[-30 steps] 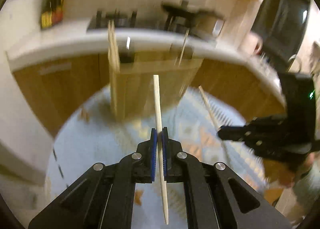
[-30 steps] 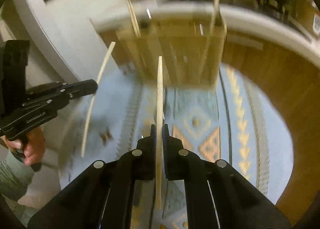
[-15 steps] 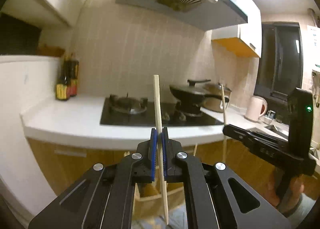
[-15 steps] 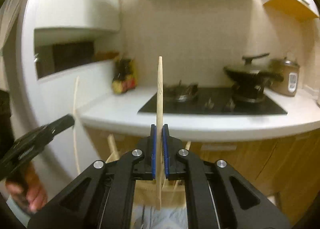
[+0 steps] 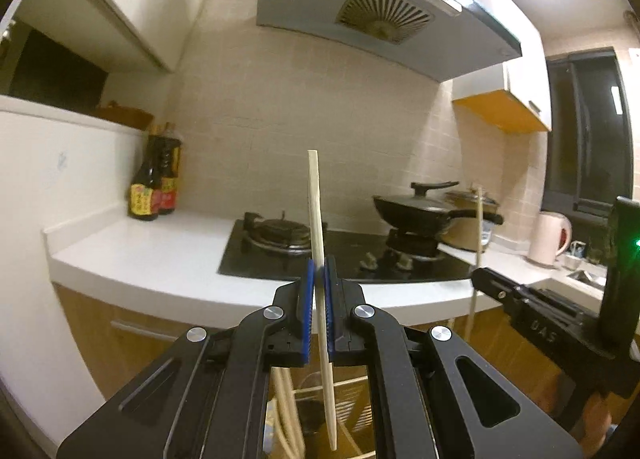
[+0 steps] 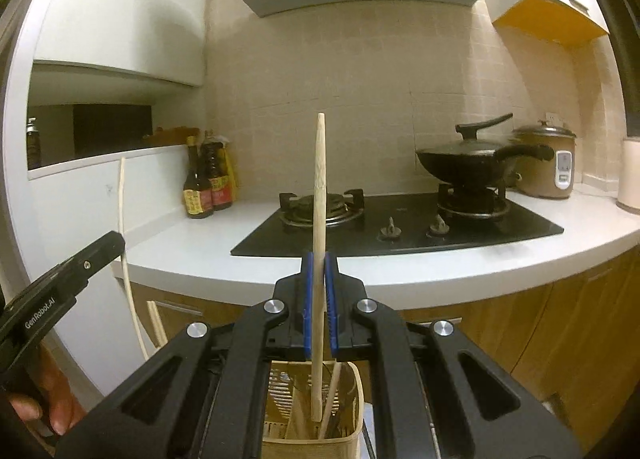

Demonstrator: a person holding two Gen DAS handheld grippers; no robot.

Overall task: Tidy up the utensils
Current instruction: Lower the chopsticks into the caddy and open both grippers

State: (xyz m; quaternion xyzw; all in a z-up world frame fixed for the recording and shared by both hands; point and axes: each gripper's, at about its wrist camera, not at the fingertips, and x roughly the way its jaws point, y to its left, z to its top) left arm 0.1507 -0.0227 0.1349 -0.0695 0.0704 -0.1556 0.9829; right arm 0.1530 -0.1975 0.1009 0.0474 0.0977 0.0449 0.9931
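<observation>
Chopsticks are held one per gripper, both nearly upright. The left gripper [image 5: 318, 273] has its jaws clenched on a pale chopstick [image 5: 314, 211] whose top rises above the jaws and whose tip hangs below them. The right gripper [image 6: 319, 267] has its jaws clenched on a second chopstick [image 6: 319, 187], its lower end dipping into the wooden utensil holder [image 6: 354, 399] directly beneath the jaws, where more sticks stand. Beyond both jaws lies the white tabletop [image 6: 200, 243].
</observation>
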